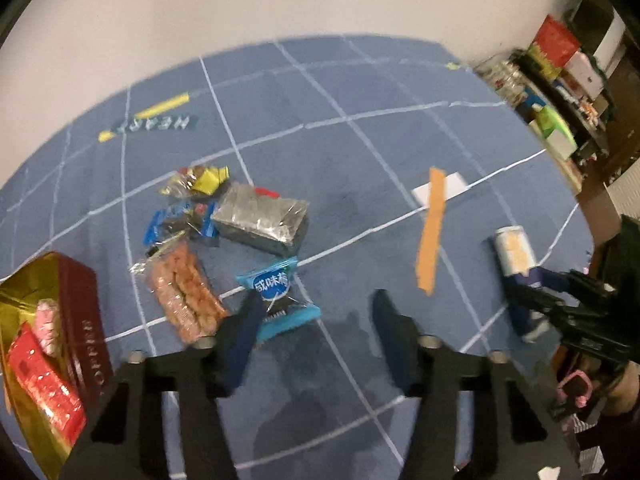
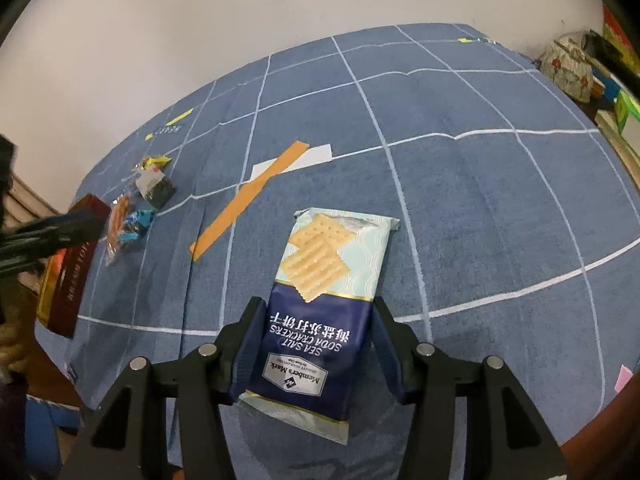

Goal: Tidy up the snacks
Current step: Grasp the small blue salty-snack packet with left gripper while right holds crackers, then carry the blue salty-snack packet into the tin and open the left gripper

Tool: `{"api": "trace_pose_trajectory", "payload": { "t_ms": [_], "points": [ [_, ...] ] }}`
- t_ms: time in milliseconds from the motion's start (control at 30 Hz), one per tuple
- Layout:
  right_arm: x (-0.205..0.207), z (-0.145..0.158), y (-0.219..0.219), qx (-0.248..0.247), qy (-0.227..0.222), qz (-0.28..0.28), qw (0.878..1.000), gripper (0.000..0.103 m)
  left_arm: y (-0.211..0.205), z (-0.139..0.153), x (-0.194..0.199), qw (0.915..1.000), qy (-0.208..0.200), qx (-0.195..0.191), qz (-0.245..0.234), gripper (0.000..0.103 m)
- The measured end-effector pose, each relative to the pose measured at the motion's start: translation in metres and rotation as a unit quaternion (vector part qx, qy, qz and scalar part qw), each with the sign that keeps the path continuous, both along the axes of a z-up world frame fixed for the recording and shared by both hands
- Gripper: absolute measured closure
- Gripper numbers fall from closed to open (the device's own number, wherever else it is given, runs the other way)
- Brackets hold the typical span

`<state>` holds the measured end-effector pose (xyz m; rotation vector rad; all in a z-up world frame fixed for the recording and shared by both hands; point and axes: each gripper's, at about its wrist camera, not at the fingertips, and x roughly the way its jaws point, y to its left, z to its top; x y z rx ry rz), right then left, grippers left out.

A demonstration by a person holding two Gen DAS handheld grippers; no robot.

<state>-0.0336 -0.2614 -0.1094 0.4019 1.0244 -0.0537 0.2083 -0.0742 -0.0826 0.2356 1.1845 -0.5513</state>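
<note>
In the left wrist view, the left hand-held gripper point(image 1: 316, 312) is open above the blue tabletop point(image 1: 360, 152). A small blue snack pack point(image 1: 280, 300) lies by its left finger. A red tin point(image 1: 80, 320) sits at the lower left.

In the right wrist view, the right hand-held gripper point(image 2: 316, 328) squeezes the cracker pack point(image 2: 320, 304) in the middle of the frame.
</note>
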Motion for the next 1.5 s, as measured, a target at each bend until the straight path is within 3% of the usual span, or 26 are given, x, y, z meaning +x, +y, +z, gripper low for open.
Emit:
{"api": "trace_pose_trajectory", "payload": {
  "t_ms": [400, 433, 500, 567, 800, 967, 1200, 1500],
  "points": [
    [0.0, -0.001, -0.004, 0.017, -0.004, -0.003, 1.0, 0.049, 0.011, -0.032, 0.025, 0.9985, 0.047, -0.006, 0.028, 0.058],
    [0.001, -0.001, -0.005, 0.018, -0.004, -0.003, 1.0, 0.049, 0.011, -0.032, 0.023, 0.9987, 0.043, -0.008, 0.025, 0.06],
    [0.0, -0.001, -0.005, 0.018, -0.005, -0.003, 1.0, 0.049, 0.009, -0.032, 0.021, 0.9991, 0.035, -0.005, 0.026, 0.079],
    [0.0, -0.001, -0.004, 0.014, -0.005, -0.002, 1.0, 0.049, 0.008, -0.031, 0.018, 0.999, 0.03, -0.002, 0.034, 0.081],
    [0.0, -0.001, 0.002, -0.002, -0.006, 0.002, 1.0, 0.049, 0.025, 0.012, -0.023, 0.9959, -0.006, -0.031, 0.085, 0.081],
    [0.001, 0.0, 0.007, -0.018, -0.007, 0.005, 1.0, 0.049, 0.048, 0.036, -0.057, 0.9912, -0.003, -0.057, 0.119, 0.081],
    [0.001, 0.0, 0.015, -0.051, -0.009, 0.012, 0.999, 0.049, 0.097, 0.058, -0.1, 0.9832, -0.02, -0.058, 0.172, 0.081],
    [0.001, -0.001, 0.022, -0.079, -0.013, 0.018, 0.997, 0.049, 0.168, 0.077, -0.126, 0.9658, -0.054, -0.043, 0.25, 0.081]
  ]
}}
